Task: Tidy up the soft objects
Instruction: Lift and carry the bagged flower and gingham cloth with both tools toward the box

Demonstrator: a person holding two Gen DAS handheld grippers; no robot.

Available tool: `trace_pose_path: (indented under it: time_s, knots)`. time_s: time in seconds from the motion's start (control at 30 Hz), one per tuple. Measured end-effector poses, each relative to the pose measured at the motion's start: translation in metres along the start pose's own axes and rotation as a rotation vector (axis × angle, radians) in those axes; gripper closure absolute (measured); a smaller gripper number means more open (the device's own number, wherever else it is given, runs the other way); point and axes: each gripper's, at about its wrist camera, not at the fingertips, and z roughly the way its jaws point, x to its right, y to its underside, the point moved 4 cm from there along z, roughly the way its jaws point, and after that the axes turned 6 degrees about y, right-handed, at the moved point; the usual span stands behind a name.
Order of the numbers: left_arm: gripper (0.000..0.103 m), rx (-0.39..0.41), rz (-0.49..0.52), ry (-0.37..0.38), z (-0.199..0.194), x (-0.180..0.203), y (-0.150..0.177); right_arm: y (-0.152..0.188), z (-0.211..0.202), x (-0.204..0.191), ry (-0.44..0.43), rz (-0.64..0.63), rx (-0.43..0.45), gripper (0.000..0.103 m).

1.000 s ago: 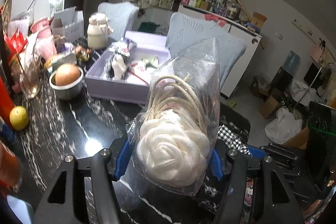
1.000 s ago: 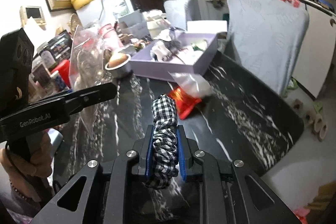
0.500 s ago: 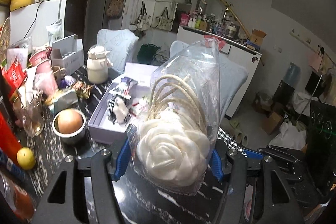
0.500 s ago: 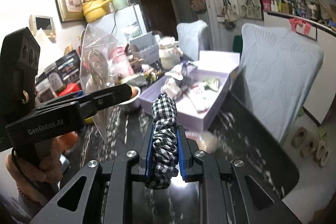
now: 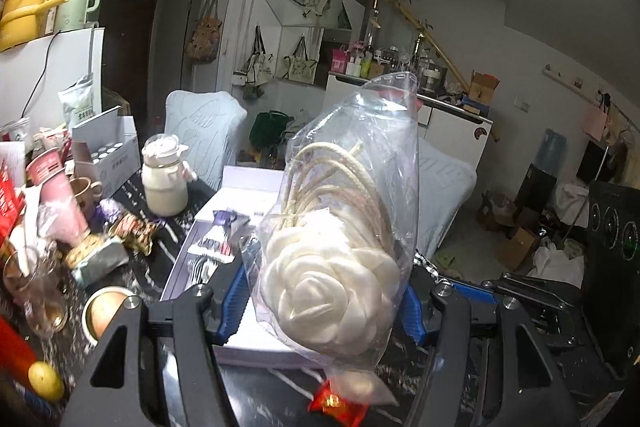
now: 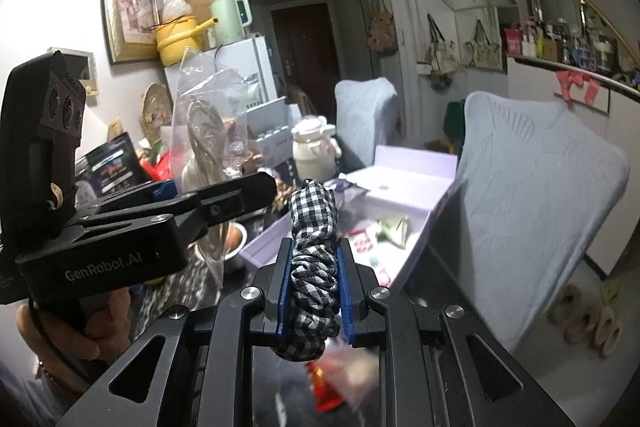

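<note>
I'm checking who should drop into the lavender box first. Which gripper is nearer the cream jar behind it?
Left. The left gripper, holding the bagged white flower, sits on the cream jar side; the right gripper, clamping the checkered cloth, is farther across.

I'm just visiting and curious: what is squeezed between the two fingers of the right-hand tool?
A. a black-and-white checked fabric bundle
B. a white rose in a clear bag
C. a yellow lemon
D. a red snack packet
A: in the right wrist view the right gripper is shut on the checked fabric bundle, its blue pads pressing both sides.
</note>
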Motion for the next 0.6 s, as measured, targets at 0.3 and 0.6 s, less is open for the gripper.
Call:
trace_pose_path:
  time_s: [0.3,0.6]
  knots:
    - [0.041,0.013,-0.001,0.013,0.041,-0.021,-0.030,-0.035,0.034,0.022,0.000,0.004,0.027,0.083]
    - [0.041,-0.018,0.000,-0.004,0.084,-0.046,-0.043,-0.055,0.079,0.041,-0.020,0.011,0.016,0.083]
